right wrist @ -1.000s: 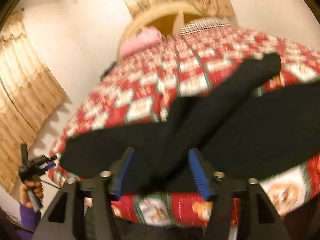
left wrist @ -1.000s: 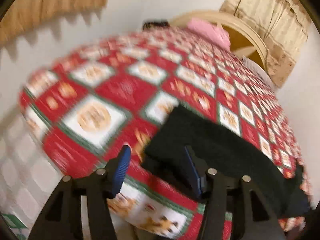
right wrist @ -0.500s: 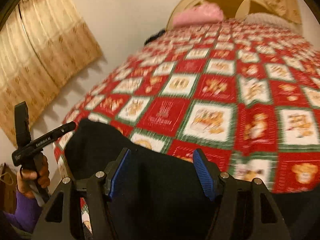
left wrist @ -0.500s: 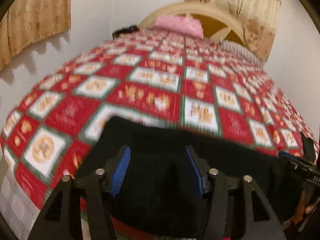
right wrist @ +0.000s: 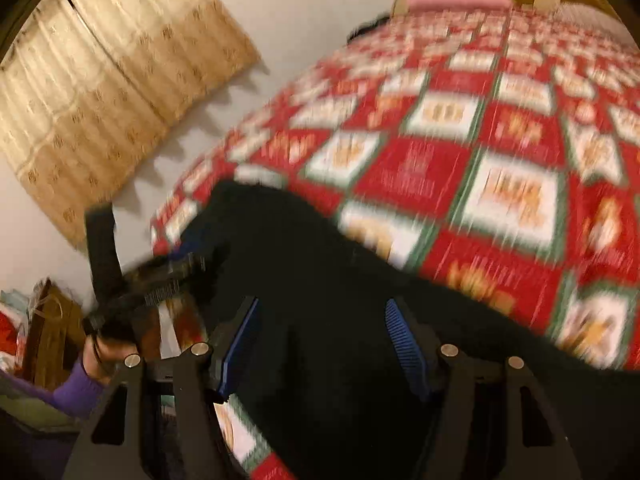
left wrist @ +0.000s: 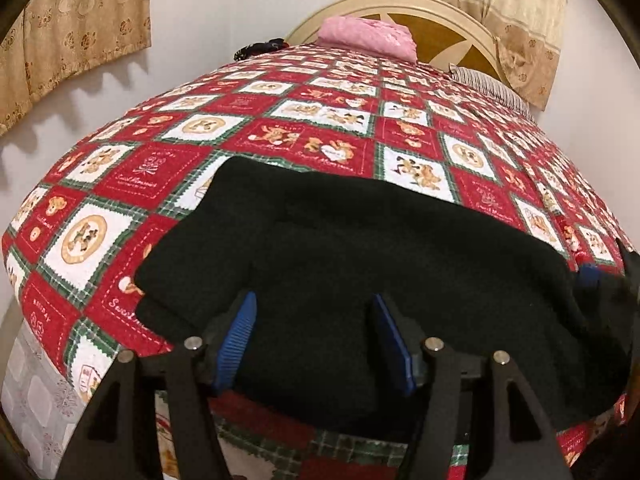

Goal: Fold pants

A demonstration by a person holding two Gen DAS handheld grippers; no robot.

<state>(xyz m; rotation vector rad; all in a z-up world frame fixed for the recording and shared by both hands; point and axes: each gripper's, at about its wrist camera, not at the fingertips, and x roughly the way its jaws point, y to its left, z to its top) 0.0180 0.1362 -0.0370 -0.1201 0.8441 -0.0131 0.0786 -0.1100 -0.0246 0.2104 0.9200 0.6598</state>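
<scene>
black soft fleece pants (left wrist: 360,264) spread beneath and ahead of both finger pairs | left gripper (left wrist: 316,336) and right gripper (right wrist: 324,344) released | limp, light, non-slippery cloth judged; edge hold advised

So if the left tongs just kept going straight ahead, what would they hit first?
Most likely the black pants: the left tongs are open and the cloth fills the gap between them. The bedspread lies beyond.

Black gripper frames, ribbed blue fingers (left wrist: 236,338), silver screws, purple sleeve (right wrist: 76,390)
</scene>
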